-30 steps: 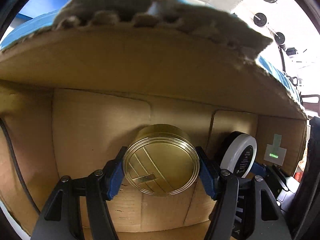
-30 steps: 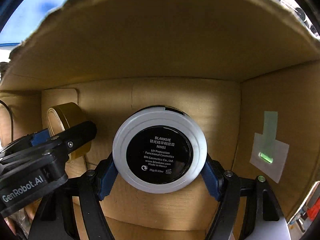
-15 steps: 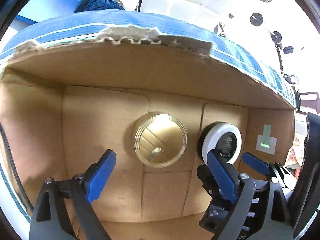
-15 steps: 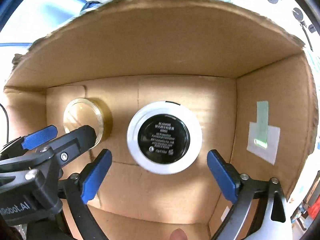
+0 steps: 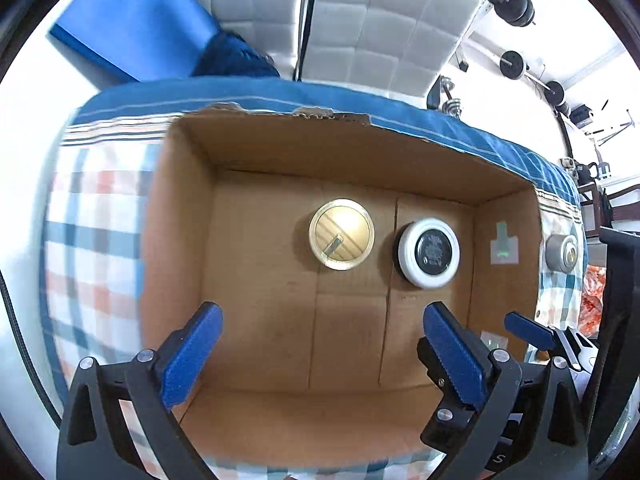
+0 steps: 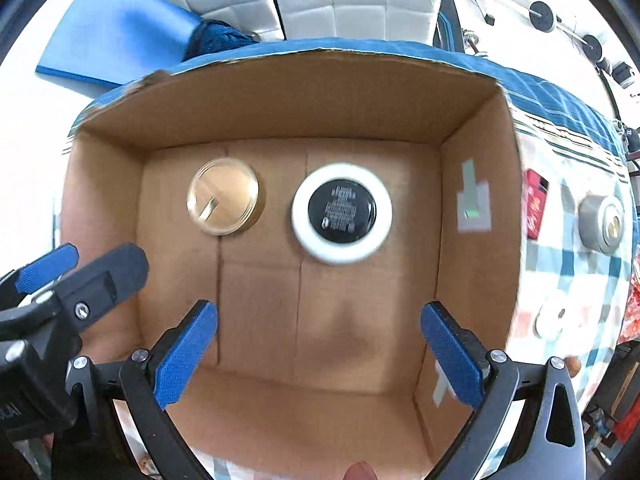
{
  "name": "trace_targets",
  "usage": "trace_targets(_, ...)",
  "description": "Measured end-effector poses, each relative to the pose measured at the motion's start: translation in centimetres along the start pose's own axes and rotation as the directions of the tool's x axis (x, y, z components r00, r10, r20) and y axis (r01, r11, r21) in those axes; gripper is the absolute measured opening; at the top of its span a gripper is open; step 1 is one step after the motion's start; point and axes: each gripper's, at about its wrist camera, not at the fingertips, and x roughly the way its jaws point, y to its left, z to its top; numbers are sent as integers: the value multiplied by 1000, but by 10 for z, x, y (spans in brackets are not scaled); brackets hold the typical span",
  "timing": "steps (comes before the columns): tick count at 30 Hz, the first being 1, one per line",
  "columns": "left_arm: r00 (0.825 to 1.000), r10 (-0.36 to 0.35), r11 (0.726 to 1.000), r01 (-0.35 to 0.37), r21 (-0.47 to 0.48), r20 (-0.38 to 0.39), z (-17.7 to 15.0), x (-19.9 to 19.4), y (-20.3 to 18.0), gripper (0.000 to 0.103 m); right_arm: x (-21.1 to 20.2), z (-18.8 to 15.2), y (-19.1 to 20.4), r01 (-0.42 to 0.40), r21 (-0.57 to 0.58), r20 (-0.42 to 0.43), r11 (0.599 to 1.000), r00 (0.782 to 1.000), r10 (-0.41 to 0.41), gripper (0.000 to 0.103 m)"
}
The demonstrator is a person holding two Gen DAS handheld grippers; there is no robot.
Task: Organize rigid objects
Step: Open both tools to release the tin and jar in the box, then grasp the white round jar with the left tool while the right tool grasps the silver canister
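A gold round tin (image 5: 342, 234) (image 6: 224, 196) and a white round compact with a black label (image 5: 429, 253) (image 6: 341, 213) lie side by side on the floor of an open cardboard box (image 5: 248, 272) (image 6: 472, 280). My left gripper (image 5: 326, 354) is open and empty, raised above the box's near side. My right gripper (image 6: 320, 354) is open and empty, also above the box. A silver round tin (image 5: 562, 253) (image 6: 602, 224) lies on the checked cloth right of the box.
The box stands on a blue, white and red checked cloth (image 5: 92, 240). A red packet (image 6: 534, 208) and a white round object (image 6: 554, 320) lie right of the box. A blue mat (image 5: 132, 24) and a white padded wall are behind.
Both grippers let go of the gold tin and the white compact on the box floor, opened wide, and pulled back up out of the box.
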Motion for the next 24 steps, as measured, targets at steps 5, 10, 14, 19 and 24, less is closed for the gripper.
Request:
trace_targets(5, 999, 11, 1000, -11, -1, 51, -12, -23, -10, 103, -34, -36, 2, -7, -22, 47, 1000, 999, 8, 103)
trace_targets(10, 998, -4, 1000, 4, -2, 63, -32, -39, -17, 103, -58, -65, -9, -16, -38, 88, 999, 996, 19, 103)
trace_targets(14, 997, -22, 1000, 21, 12, 71, -47, -52, -33, 103, -81, -83, -24, -42, -31, 113, 999, 993, 45, 103)
trace_targets(19, 993, -41, 995, 32, 90, 109, -53, -71, -84, 103, -104, -96, -76, -70, 37, 133, 997, 989, 64, 103)
trace_targets(24, 994, -82, 980, 67, 187, 74, -64, -53, -157, 103, -110, -120, -163, -16, 149, 119, 989, 993, -2, 103)
